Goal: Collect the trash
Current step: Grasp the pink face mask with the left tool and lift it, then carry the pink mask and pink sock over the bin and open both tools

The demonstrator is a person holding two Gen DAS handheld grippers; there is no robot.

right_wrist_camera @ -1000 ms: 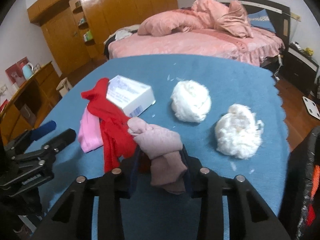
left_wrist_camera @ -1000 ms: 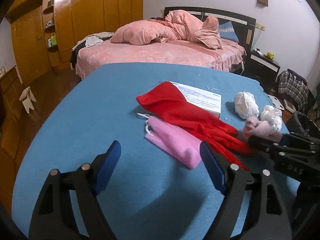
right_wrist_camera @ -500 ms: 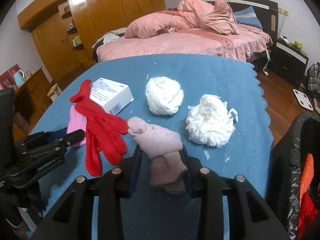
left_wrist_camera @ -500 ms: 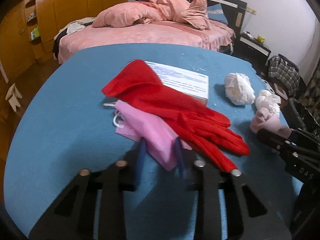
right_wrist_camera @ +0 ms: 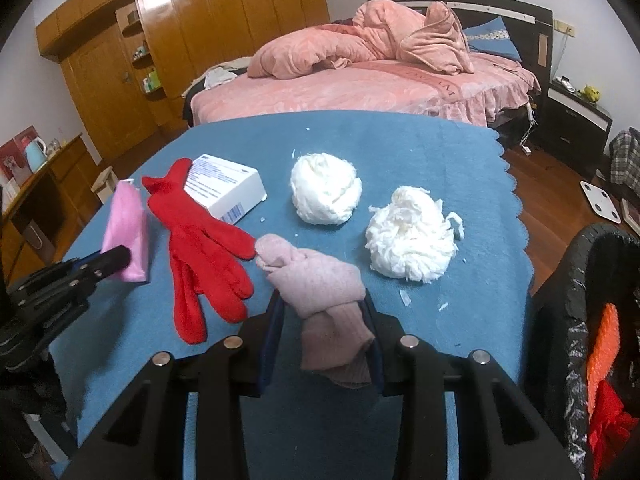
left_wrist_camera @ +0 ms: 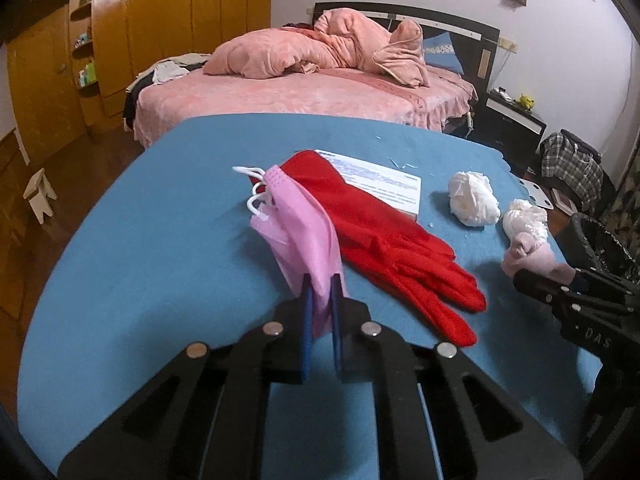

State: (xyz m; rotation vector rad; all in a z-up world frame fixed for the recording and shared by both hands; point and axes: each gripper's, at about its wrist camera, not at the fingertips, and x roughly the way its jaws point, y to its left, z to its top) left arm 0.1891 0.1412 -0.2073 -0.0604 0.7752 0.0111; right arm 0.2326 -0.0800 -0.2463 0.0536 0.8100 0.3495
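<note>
My left gripper (left_wrist_camera: 320,292) is shut on a pink face mask (left_wrist_camera: 298,228) and holds it lifted off the blue table; it also shows in the right wrist view (right_wrist_camera: 126,232). My right gripper (right_wrist_camera: 324,312) is shut on a knotted dusty-pink sock (right_wrist_camera: 320,284), held above the table's near edge. A red glove (right_wrist_camera: 200,248) lies flat between them, partly over a white box (right_wrist_camera: 224,188). Two white paper wads (right_wrist_camera: 326,194) (right_wrist_camera: 410,240) lie on the table ahead of my right gripper.
A black trash bag (right_wrist_camera: 584,320) with red and orange items inside stands at the table's right edge. The blue table (left_wrist_camera: 160,248) has a scalloped far-right edge. A pink bed (left_wrist_camera: 304,92) and wooden wardrobes stand behind.
My left gripper moved in, shut on the pink mask and lifted it upright off the table. My right gripper, still holding the sock, drifted toward the trash bag.
</note>
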